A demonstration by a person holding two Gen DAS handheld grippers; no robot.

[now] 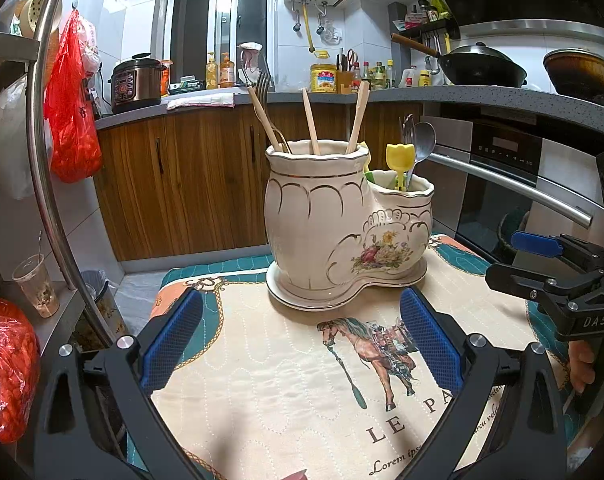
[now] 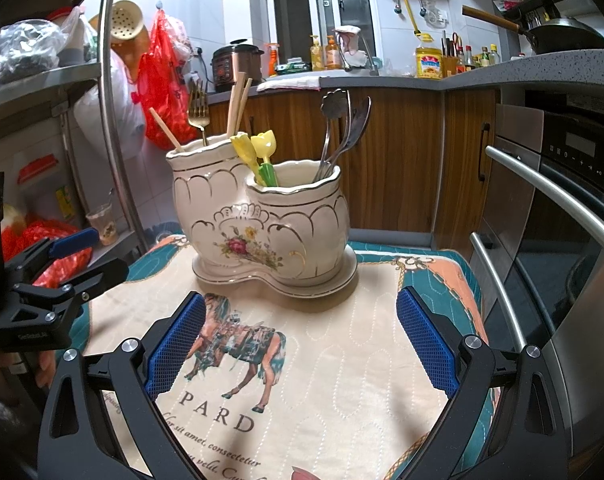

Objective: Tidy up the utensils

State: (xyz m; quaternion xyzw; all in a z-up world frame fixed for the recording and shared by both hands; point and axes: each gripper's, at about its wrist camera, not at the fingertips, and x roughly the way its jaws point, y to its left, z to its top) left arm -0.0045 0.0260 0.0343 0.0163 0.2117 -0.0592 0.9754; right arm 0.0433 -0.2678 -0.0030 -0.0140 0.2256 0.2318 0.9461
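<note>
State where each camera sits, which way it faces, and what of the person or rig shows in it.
Left wrist: sits on the left tool, open, facing the ceramic utensil holder on the horse-print mat; the right tool and a hand show at right.
Right wrist: sits on the right tool, open, facing the holder from its shorter side; the left tool shows at left.
Shared: holder, mat, chopsticks, yellow tulip picks, kitchen counter.

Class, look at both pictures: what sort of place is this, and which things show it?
A home kitchen, most likely: a wok on the counter, a built-in oven, and a rice cooker.
</note>
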